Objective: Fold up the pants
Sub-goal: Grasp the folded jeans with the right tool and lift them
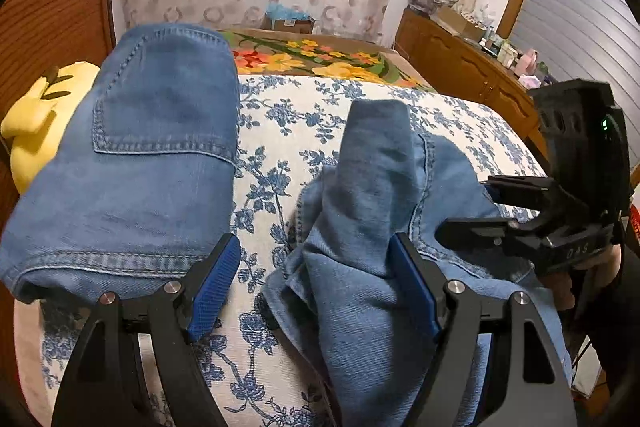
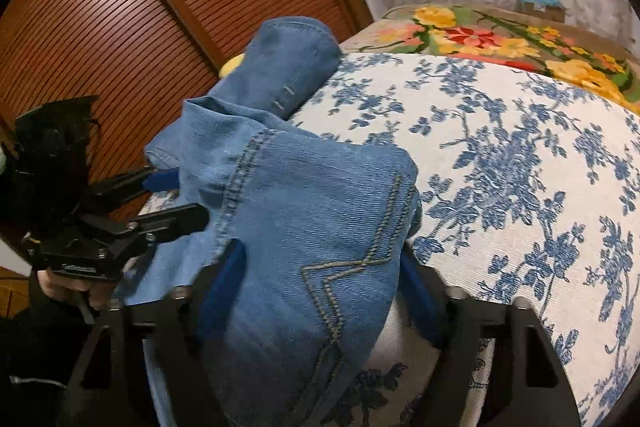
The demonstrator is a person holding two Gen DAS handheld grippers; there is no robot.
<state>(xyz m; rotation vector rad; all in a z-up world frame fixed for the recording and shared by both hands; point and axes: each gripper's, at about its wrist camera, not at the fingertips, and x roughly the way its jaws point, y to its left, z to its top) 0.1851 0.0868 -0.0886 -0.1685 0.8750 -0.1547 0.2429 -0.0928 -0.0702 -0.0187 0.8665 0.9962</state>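
Note:
Blue denim pants (image 1: 152, 155) lie on a bed with a white and blue flowered cover (image 1: 280, 131). A folded part with a back pocket lies at the left; a bunched part (image 1: 372, 187) rises at the right. My left gripper (image 1: 316, 287) is open over the cover, its right pad against the bunched denim, holding nothing. My right gripper shows in the left wrist view (image 1: 472, 211) at the right, over the denim. In the right wrist view my right gripper (image 2: 320, 279) is open with a denim fold (image 2: 312, 227) draped between its fingers. My left gripper (image 2: 176, 195) reaches into the denim at the left.
A yellow plush toy (image 1: 36, 119) lies at the bed's left edge by a slatted wooden door (image 2: 140, 7). A flowered blanket (image 1: 320, 59) covers the far end. A wooden dresser (image 1: 460, 67) with clutter stands at the right. A cardboard box (image 1: 288, 23) sits by the wall.

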